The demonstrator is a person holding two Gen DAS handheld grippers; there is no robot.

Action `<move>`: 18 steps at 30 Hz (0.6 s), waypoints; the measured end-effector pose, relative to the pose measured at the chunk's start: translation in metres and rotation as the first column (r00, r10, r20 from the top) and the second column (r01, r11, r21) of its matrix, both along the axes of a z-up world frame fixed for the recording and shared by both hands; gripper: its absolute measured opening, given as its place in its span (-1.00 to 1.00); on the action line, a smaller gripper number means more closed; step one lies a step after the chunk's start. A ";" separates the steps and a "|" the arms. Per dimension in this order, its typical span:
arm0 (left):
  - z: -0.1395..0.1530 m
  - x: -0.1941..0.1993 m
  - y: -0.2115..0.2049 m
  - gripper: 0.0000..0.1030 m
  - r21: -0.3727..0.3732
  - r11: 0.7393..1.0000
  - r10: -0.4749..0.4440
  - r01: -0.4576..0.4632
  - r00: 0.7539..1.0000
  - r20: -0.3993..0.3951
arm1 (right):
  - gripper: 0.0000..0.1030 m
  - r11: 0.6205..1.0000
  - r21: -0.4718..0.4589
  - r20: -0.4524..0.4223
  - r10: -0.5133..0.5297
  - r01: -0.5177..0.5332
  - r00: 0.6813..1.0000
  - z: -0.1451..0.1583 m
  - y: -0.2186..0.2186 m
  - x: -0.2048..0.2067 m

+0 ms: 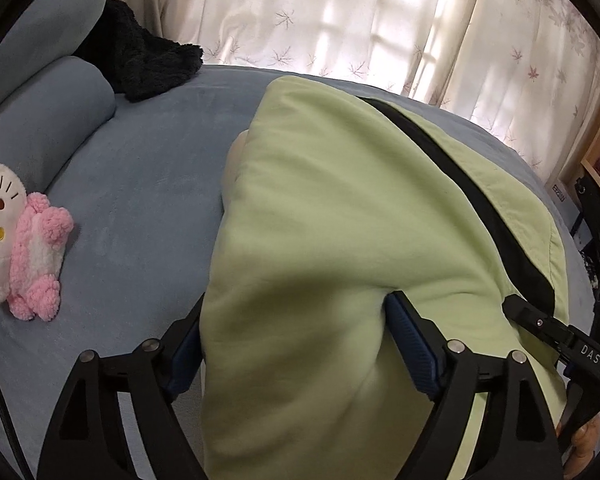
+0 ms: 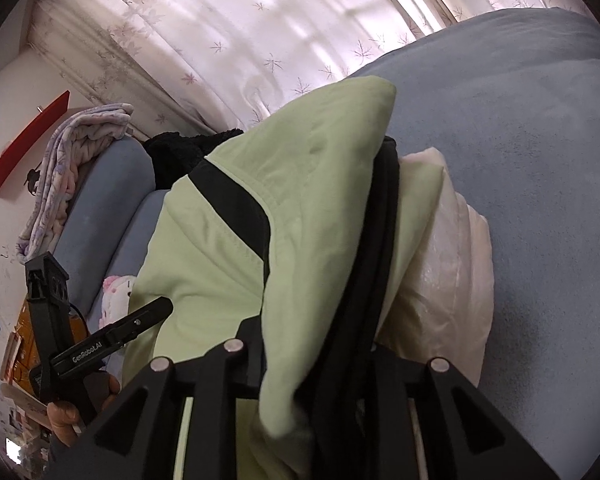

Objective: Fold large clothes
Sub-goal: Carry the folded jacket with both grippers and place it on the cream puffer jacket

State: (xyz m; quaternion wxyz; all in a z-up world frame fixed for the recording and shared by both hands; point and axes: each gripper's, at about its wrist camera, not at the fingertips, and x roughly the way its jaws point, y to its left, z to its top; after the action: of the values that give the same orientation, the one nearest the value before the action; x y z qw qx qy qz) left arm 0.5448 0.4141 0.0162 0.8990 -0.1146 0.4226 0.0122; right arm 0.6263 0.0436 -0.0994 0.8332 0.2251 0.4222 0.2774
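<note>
On the blue bed [image 1: 140, 184], a light-green garment [image 1: 320, 220] lies between the wide left gripper [image 1: 296, 344]; the right gripper [image 2: 320, 360] narrowly pinches its edge.

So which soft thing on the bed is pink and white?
The pink-and-white plush cat toy lying left of the light green garment; the fuzzy black fabric is dark.

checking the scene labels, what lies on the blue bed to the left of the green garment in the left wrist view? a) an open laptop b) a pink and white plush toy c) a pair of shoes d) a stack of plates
b: a pink and white plush toy lies on the blue bed cover, apart from the light green garment to its right.
</note>
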 end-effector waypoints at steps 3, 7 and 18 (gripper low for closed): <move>0.002 -0.005 -0.006 0.71 0.031 0.999 0.015 -0.016 1.000 0.009 | -0.39 0.997 -0.080 0.014 -0.013 0.014 1.000 0.001 0.004 -0.001; 0.014 -0.020 -0.020 0.73 0.118 0.992 0.049 -0.054 0.998 0.040 | 0.21 0.963 -0.267 0.056 -0.020 0.035 0.998 0.019 0.009 -0.014; 0.084 -0.112 -0.070 0.73 0.133 0.984 0.114 -0.120 0.992 0.052 | 0.37 0.920 -0.392 0.028 0.040 -0.025 0.999 0.093 -0.025 -0.113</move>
State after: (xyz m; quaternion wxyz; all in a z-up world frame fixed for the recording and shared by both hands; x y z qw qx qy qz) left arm 0.4331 0.3445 0.1002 0.9115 -0.0779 0.3933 0.0911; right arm 0.5131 0.0188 -0.0065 0.8640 0.0420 0.4578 0.2052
